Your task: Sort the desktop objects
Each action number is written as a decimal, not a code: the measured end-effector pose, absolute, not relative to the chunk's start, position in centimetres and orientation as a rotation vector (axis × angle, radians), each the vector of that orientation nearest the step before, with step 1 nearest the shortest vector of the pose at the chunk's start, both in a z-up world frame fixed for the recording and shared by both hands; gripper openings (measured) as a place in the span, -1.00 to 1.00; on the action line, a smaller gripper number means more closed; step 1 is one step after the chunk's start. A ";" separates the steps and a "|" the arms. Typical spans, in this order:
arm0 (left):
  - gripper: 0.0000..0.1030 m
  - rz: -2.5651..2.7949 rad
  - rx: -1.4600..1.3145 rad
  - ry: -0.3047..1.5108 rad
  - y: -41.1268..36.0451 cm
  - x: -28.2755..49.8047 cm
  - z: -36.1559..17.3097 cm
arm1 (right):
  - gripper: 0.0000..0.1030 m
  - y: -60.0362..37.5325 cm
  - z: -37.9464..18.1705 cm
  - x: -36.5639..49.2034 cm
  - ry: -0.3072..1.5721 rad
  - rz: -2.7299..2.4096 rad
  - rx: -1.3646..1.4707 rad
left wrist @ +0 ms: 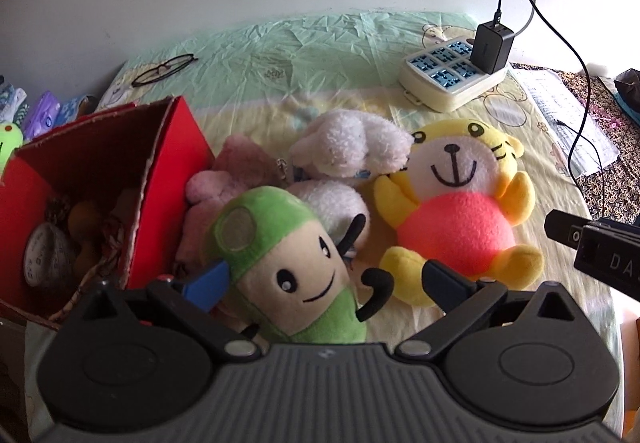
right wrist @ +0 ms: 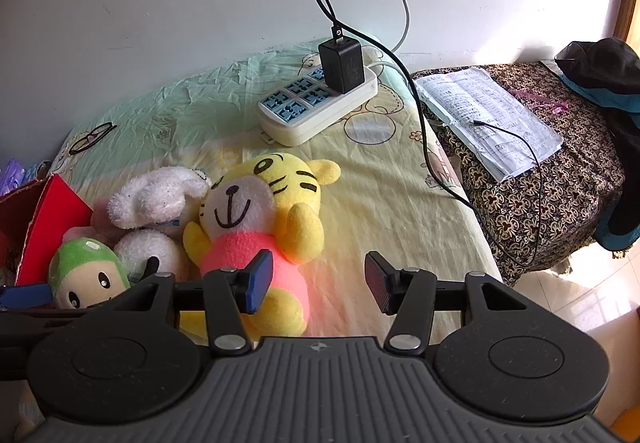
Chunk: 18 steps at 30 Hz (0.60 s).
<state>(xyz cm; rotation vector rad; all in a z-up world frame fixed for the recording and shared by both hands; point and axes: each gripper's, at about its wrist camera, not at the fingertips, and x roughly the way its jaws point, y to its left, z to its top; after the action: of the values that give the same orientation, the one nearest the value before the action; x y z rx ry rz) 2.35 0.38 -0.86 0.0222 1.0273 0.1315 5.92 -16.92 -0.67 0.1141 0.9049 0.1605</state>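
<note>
The left gripper [left wrist: 326, 279] stands with its jaws spread as wide as they go, and the green toy [left wrist: 286, 267] sits right between them, though neither pad presses on it. The right gripper [right wrist: 318, 281] has its jaws about half spread and holds nothing, with only bare sheet between its pads.

Starting at the left, the red box [left wrist: 168, 179] stands open-topped at the edge of the bed, with a clock face and some brownish odds inside. Just beside its wall lies a pink toy [left wrist: 236, 167], then the green toy, lying face up with its head toward the box and its long axis slanting back toward the gripper. Behind it sits a white toy [left wrist: 352, 147], and right of that the yellow toy [right wrist: 264, 211], face up, its pink belly under the right gripper's blue pad. Further right, near the wall, is a power strip [right wrist: 316, 111] with a black charger plugged in.

My guess is the green toy goes first: it lies inside the left jaws, and the box is on that same side, so the left hand is better placed.
</note>
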 end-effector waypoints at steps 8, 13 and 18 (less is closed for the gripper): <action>0.98 0.149 0.079 1.033 -0.3 3.0 -1.0 | 0.06 -17.4 -1.0 6.4 0.916 0.168 0.149; 0.98 0.151 0.084 1.024 -0.4 3.3 -0.8 | 0.06 -17.4 -1.3 6.7 0.918 0.186 0.153; 0.96 0.042 0.087 0.932 -1.5 2.4 0.7 | 0.06 -17.6 -1.2 6.9 0.896 0.222 0.158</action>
<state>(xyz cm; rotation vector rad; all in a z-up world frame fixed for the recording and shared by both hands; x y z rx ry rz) 2.43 -1.53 0.68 0.0872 0.9323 0.0419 6.91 -17.64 -1.23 0.1578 0.8959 0.2222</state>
